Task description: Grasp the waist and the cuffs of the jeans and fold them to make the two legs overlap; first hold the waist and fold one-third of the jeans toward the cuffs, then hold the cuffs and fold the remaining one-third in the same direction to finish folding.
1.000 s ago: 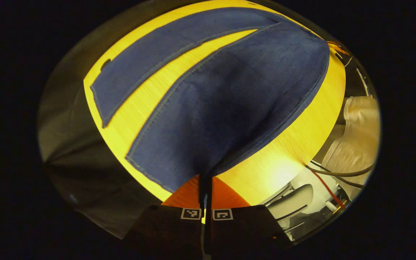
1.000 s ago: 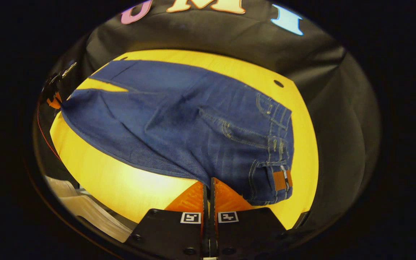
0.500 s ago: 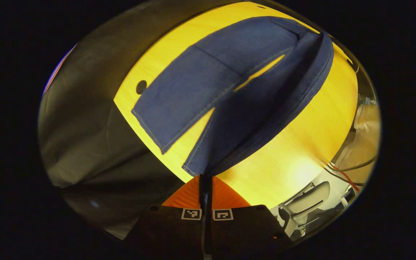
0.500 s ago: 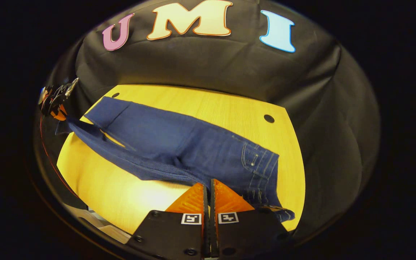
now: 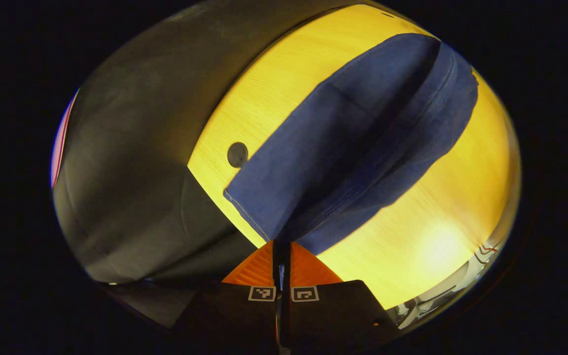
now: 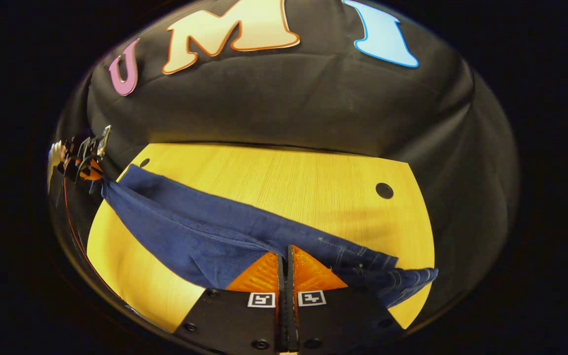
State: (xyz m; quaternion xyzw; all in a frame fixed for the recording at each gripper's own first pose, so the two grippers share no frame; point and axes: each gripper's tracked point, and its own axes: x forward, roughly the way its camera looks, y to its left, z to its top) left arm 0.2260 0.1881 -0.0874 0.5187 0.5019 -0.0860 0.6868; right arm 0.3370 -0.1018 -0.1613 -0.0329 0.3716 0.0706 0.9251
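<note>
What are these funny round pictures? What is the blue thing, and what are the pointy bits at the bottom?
The blue thing is a pair of jeans on a yellow wooden table. A person holds a two-finger grabber in each hand, and a small camera rides on each, which makes the pictures round. The pointy bits are each grabber's own fingers. In the left gripper view, the left gripper pinches the leg end of the jeans. In the right gripper view, the right gripper pinches the waist end, and the other grabber shows far off at the left. One leg is lifted over the other, to fold the jeans lengthwise.
</note>
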